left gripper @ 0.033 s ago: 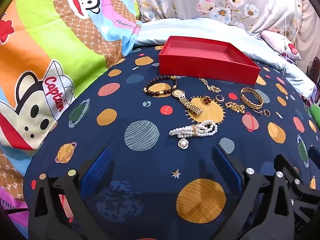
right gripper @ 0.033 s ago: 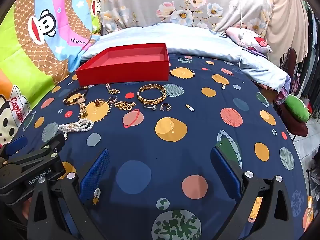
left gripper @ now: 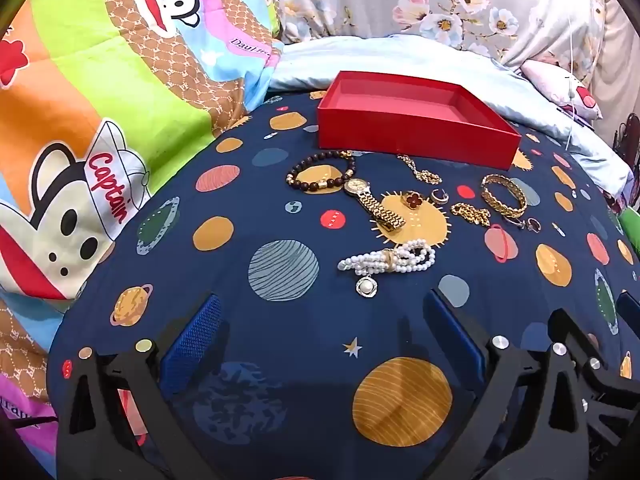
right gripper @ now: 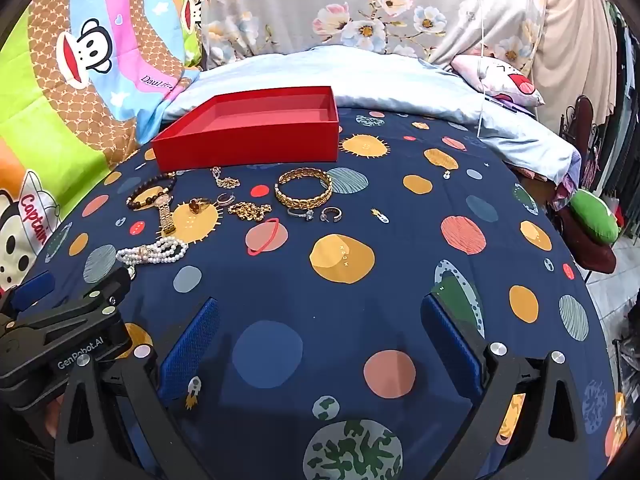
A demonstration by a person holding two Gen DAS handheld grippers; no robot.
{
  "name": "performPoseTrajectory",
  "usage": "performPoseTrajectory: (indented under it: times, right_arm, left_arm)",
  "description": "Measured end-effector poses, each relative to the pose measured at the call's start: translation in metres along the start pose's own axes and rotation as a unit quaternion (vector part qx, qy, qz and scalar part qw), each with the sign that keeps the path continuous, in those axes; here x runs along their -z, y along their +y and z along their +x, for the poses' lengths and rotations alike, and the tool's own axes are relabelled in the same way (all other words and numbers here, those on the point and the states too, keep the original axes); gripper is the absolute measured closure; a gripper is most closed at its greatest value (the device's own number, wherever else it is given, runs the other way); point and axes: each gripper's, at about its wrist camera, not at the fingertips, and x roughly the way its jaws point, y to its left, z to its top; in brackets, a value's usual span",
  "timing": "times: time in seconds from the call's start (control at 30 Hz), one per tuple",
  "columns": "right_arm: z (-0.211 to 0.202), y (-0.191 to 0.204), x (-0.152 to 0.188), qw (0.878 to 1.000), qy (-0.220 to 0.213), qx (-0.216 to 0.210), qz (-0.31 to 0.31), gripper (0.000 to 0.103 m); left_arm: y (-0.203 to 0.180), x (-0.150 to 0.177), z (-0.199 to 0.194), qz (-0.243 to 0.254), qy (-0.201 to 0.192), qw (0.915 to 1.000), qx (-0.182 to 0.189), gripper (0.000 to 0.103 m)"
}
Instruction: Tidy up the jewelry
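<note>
An empty red box (left gripper: 416, 132) (right gripper: 256, 128) stands at the far side of the navy planet-print bedspread (left gripper: 280, 380). In front of it lie a dark bead bracelet (left gripper: 320, 172), a gold watch (left gripper: 374, 202), a pearl bracelet (left gripper: 388, 262) (right gripper: 154, 252), a wide gold bracelet (left gripper: 504, 194) (right gripper: 306, 188), gold chains (left gripper: 470, 214), rings (right gripper: 304, 214) and an earring (right gripper: 332, 213). My left gripper (left gripper: 320, 332) is open and empty, just short of the pearl bracelet. My right gripper (right gripper: 320, 336) is open and empty, to the right of the left one (right gripper: 60, 328).
A colourful cartoon monkey blanket (left gripper: 100, 120) lies along the left. A pale blue pillow (right gripper: 360, 76) and floral bedding (right gripper: 360, 8) lie behind the box. The bed's right edge drops to a floor with a green cushion (right gripper: 592, 216).
</note>
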Motion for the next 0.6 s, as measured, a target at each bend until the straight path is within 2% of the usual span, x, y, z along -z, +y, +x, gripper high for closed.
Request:
performPoseTrajectory:
  times: [0.6]
  right_arm:
    - [0.0011, 0.0003, 0.0007, 1.000, 0.001, 0.001, -0.001, 0.005]
  left_arm:
    - [-0.0035, -0.0009, 0.0065, 0.008, 0.010, 0.9999, -0.008, 0.005]
